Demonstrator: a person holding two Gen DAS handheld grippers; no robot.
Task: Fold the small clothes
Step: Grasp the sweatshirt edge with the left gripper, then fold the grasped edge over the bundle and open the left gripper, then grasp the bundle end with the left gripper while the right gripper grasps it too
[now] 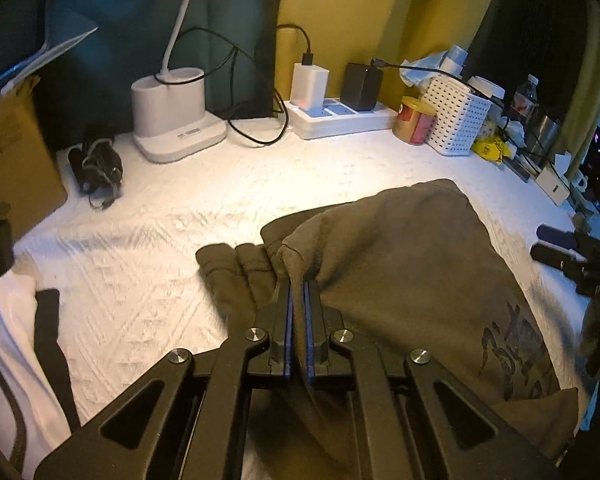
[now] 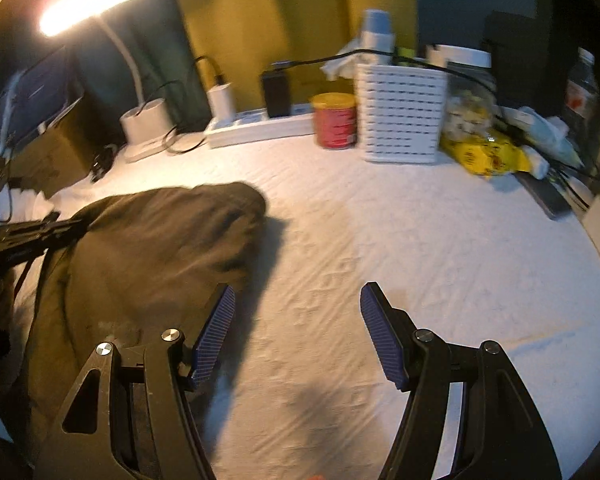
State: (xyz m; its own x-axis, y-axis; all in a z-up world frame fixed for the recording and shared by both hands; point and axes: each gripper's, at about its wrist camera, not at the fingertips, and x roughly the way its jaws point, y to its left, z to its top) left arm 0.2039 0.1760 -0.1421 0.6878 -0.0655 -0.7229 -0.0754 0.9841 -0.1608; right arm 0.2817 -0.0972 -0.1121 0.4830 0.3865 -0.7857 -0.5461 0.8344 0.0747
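We are at the grab step. Our left gripper has its fingers pinched on an edge of the brown garment, which lies bunched on the white tabletop. Our right gripper is wide open, just beside the garment. Next it should probably catch another edge.

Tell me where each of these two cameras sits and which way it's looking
Left wrist view: rides on the left claw, looking forward and down over the olive garment it pinches, toward the lamp base; the right claw shows at the right edge.
Right wrist view: rides on the open right claw, above the white cloth-covered table; the left claw shows at the left edge.
Shared: the garment, the red can, the white slotted basket, the power strip.
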